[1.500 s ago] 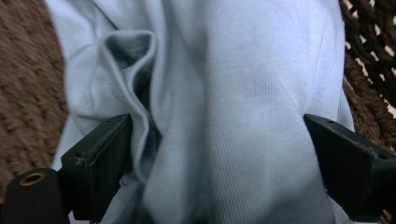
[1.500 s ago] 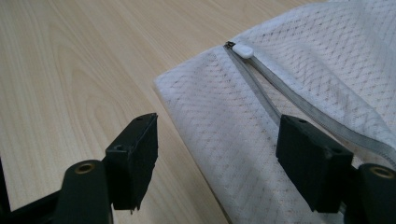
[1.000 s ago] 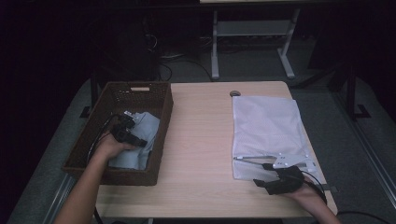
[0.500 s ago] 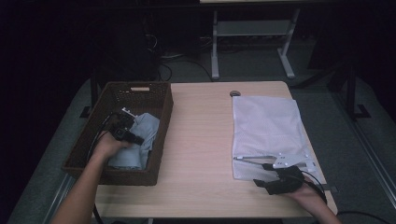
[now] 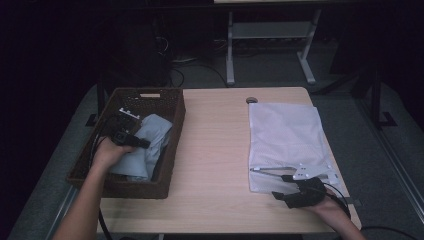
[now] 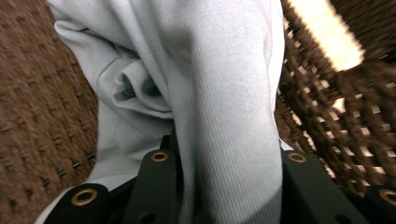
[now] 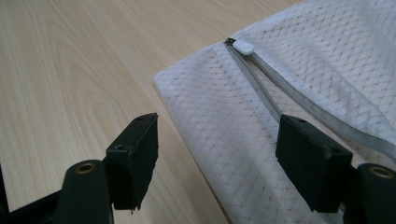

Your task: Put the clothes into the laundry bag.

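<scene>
Left gripper [image 6: 224,186] around grey garment [image 6: 219,84]

You have a pale grey cloth [image 6: 224,93] at the centre of the left gripper view: soft, matt, finely ribbed knit, lying in folds. Around it, the basket [image 5: 170,165] at the left of the high view is dark brown woven wicker, rough and open-meshed along its wall. Your table [image 5: 215,150] is light wood with a smooth, faintly sheened grain. At the right of the right gripper view lies a white mesh bag [image 7: 224,135], a diamond-patterned net fabric, matt, with a grey zip tape and a glossy white plastic pull [image 7: 243,46]. Your right tool [image 7: 217,158] has matt black plastic blocks with brass-coloured metal eyelets.
</scene>
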### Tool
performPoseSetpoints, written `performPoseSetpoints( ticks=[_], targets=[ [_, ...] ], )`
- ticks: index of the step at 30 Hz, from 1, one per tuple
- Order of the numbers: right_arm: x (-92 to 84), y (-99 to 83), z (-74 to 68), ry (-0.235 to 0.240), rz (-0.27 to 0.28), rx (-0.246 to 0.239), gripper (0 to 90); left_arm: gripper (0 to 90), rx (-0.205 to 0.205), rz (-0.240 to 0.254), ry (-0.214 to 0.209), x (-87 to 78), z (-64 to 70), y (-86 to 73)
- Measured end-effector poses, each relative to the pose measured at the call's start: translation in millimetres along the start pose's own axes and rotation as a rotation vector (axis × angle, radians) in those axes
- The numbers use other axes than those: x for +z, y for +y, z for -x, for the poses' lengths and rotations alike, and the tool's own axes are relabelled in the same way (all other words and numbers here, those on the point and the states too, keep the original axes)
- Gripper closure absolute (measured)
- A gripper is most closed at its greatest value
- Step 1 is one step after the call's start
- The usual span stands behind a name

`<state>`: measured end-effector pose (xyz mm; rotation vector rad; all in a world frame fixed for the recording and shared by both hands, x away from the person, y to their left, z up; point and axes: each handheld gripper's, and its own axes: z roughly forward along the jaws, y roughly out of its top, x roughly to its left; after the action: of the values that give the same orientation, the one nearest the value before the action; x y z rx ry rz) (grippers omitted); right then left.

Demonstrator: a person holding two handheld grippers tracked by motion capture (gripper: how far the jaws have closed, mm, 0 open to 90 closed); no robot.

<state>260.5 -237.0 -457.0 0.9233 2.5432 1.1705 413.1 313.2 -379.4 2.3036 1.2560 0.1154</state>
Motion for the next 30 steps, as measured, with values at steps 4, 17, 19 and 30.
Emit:
performPoseSetpoints(
  ticks=[4,17,19,30],
  targets=[
    [0.0,0.1,-0.3,0.0,0.0,0.001,29.1,69.0,-0.009,0.027,-0.001,-15.4,0.8,3.6],
    [-0.2,0.0,0.1,-0.001,0.001,0.0,29.1,69.3,-0.013,0.098,-0.018,-55.3,2.3,7.3],
    [0.0,0.0,0.0,-0.001,0.001,0.001,29.1,69.3,-0.005,0.107,-0.016,-59.9,4.3,8.2],
    [0.2,-0.5,1.2,-0.003,0.006,0.0,29.1,69.3,0.034,0.201,-0.048,-92.9,27.0,21.6]
  ],
)
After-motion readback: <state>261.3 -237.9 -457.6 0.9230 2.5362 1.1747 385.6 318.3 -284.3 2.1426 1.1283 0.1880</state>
